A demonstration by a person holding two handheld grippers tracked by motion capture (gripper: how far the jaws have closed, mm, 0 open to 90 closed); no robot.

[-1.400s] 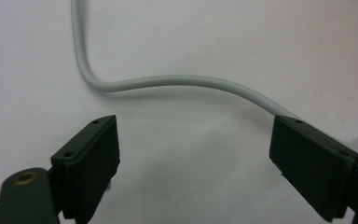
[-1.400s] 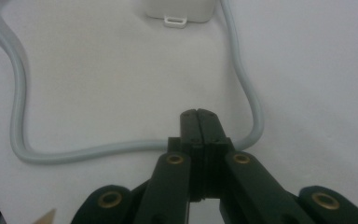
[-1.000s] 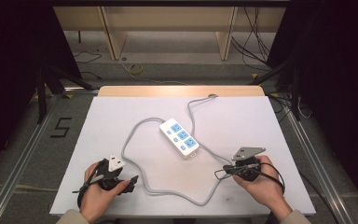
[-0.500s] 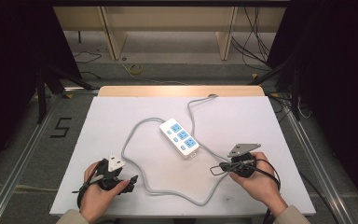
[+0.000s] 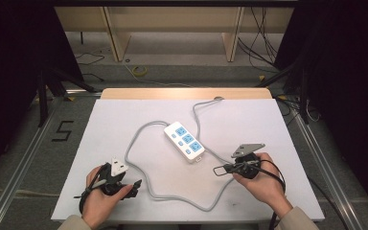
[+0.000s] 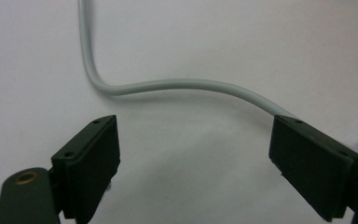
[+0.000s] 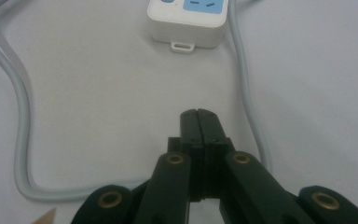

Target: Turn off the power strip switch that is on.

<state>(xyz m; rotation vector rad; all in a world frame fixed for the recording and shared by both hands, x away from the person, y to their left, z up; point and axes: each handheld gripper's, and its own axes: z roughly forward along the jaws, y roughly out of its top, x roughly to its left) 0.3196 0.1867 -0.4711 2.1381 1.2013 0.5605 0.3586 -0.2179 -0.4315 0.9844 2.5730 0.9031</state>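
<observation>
My left gripper [image 6: 193, 163] is spread near the cable [image 6: 168, 86]; my right gripper [image 7: 198, 116], pressed together, faces the power strip [image 7: 189, 21] at frame top.

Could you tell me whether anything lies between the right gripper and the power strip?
Nothing visible does. The right gripper, jaws shut, points at the near end of the power strip across bare white table. The grey cable runs down beside that line rather than across it.

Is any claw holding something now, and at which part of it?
Nothing is held. The left claw is open above the table, the grey cable beyond it. The right claw is shut on nothing.
</observation>
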